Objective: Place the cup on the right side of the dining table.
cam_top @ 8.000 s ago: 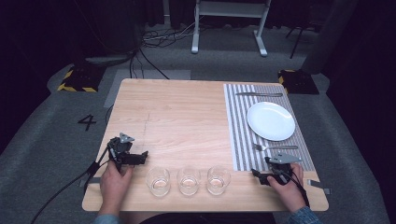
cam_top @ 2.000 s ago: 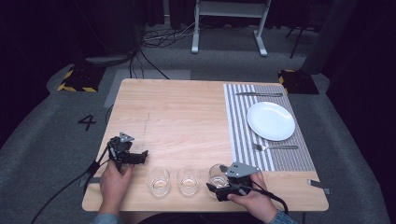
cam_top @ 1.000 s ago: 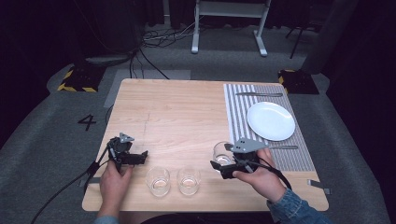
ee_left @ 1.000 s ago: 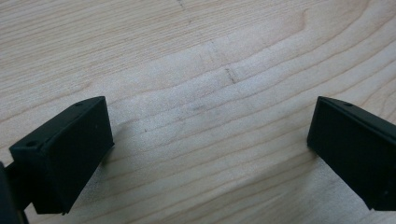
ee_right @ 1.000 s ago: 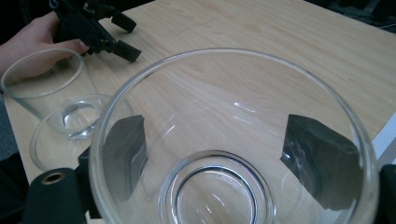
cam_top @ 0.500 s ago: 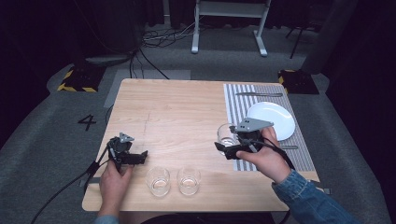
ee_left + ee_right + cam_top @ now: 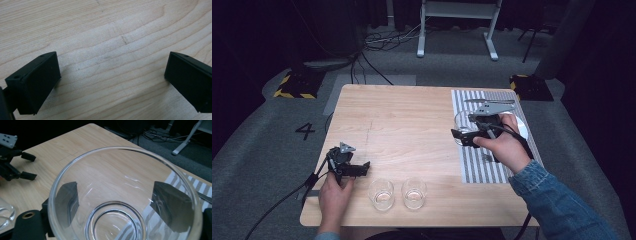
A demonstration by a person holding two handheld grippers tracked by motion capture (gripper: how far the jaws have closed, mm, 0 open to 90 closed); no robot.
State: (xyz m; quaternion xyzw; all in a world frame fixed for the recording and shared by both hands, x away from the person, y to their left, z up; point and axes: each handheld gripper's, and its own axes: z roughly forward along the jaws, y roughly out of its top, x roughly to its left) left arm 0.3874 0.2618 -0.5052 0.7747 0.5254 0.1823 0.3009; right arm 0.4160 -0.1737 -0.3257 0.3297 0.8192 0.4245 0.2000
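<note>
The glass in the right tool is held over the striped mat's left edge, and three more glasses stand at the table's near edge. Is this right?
Not quite: the high view shows two glasses at the near edge of the table, not three. The rest holds: the right tool holds a glass over the left edge of the striped mat.

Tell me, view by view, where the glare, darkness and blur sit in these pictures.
High view: the table is evenly lit, the surroundings fall into darkness, and the picture is soft overall. Right gripper view: the held glass carries thin white glints and bends the jaws seen through its wall. Left gripper view: the wood grain is sharp, while the near black jaws are slightly soft and cast faint shadows.
</note>
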